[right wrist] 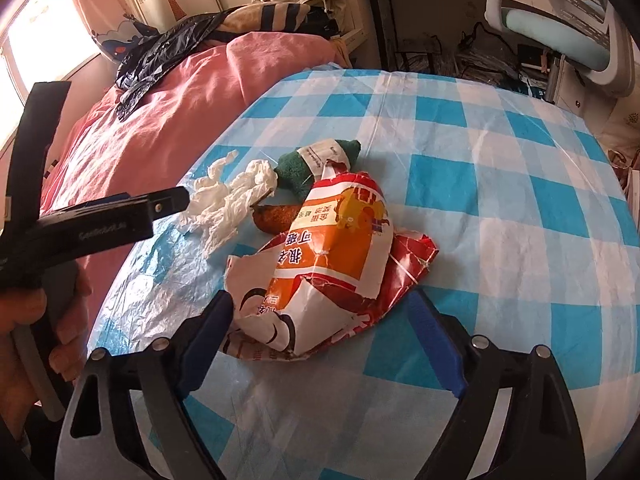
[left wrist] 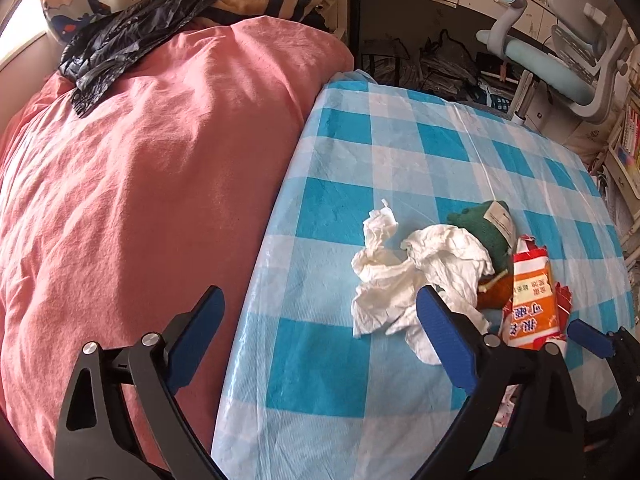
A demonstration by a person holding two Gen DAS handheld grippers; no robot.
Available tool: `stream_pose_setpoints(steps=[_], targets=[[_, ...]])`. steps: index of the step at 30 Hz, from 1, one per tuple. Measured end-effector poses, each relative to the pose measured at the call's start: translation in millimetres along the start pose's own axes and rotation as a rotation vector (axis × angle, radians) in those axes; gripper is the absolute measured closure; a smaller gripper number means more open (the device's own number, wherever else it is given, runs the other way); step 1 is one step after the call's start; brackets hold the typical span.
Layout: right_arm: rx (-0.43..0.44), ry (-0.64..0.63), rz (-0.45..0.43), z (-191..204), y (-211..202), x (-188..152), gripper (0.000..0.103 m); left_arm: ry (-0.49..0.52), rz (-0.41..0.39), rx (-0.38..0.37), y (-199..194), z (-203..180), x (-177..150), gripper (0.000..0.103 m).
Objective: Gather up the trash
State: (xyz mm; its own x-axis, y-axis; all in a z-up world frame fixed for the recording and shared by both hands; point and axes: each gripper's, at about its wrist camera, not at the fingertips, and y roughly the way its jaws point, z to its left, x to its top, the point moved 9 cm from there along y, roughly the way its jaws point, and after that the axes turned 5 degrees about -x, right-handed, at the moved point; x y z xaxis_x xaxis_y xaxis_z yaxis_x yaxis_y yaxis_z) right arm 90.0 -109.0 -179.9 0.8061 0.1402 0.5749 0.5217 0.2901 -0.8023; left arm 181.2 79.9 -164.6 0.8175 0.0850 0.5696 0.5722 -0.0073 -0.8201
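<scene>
On the blue-and-white checked cloth (left wrist: pixel 400 152) lie crumpled white tissues (left wrist: pixel 404 276), a torn orange-and-white snack wrapper (left wrist: pixel 528 300) and a green-and-orange plush toy (left wrist: pixel 492 236). My left gripper (left wrist: pixel 320 304) is open and empty, low over the cloth's left edge, its right finger just in front of the tissues. My right gripper (right wrist: pixel 324 312) is open, its fingers standing either side of the near end of the wrapper (right wrist: pixel 328 252). The tissues (right wrist: pixel 228 200) and the toy (right wrist: pixel 312 168) lie behind the wrapper. The left gripper's finger (right wrist: pixel 120 216) shows at the left.
A pink duvet (left wrist: pixel 140 184) lies left of the cloth, with a black plastic bag (left wrist: pixel 120 44) at its far end. A grey-and-blue desk chair (left wrist: pixel 560 60), drawers and floor clutter stand beyond the far edge.
</scene>
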Motion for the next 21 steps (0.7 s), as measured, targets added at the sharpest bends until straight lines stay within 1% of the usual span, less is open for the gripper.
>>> stream_pose_setpoints(steps=[1, 3, 4, 5, 6, 7, 8, 9, 11, 13, 15, 19, 21], targets=[[0.005, 0.006, 0.008, -1, 2, -1, 0.022, 0.005, 0.001, 0.0, 5, -1, 2, 0.012], [0.022, 0.018, 0.025, -2, 4, -3, 0.034, 0.02, 0.015, -0.008, 18, -5, 5, 0.019], [0.045, 0.026, 0.029, -2, 3, -4, 0.037, 0.027, 0.03, -0.025, 24, -8, 5, 0.028], [0.063, 0.027, 0.033, -1, 3, -4, 0.045, 0.031, 0.045, -0.048, 29, -12, 4, 0.039], [0.089, 0.025, 0.038, 1, 2, -4, 0.055, 0.039, 0.049, -0.067, 31, -16, 3, 0.044], [0.1, 0.026, 0.04, 2, 1, -5, 0.058, 0.054, 0.045, -0.081, 30, -20, 3, 0.056], [0.108, 0.021, 0.041, 3, 0, -6, 0.063, 0.066, 0.058, -0.122, 29, -26, 2, 0.073], [0.115, 0.016, 0.043, 3, -1, -7, 0.069, 0.07, 0.068, -0.152, 28, -31, 0, 0.08], [0.123, 0.011, 0.045, 2, -5, -9, 0.074, 0.074, 0.081, -0.18, 24, -36, -6, 0.086], [0.12, 0.013, 0.043, -3, -11, -12, 0.076, 0.061, 0.096, -0.208, 19, -36, -11, 0.087], [0.108, 0.014, 0.04, -11, -18, -16, 0.077, 0.027, 0.106, -0.248, 10, -34, -17, 0.087], [0.049, -0.046, 0.058, -27, -35, -30, 0.077, -0.071, 0.131, -0.387, -10, -33, -28, 0.087], [0.017, -0.09, 0.079, -34, -43, -37, 0.077, -0.13, 0.139, -0.481, -20, -37, -33, 0.087]])
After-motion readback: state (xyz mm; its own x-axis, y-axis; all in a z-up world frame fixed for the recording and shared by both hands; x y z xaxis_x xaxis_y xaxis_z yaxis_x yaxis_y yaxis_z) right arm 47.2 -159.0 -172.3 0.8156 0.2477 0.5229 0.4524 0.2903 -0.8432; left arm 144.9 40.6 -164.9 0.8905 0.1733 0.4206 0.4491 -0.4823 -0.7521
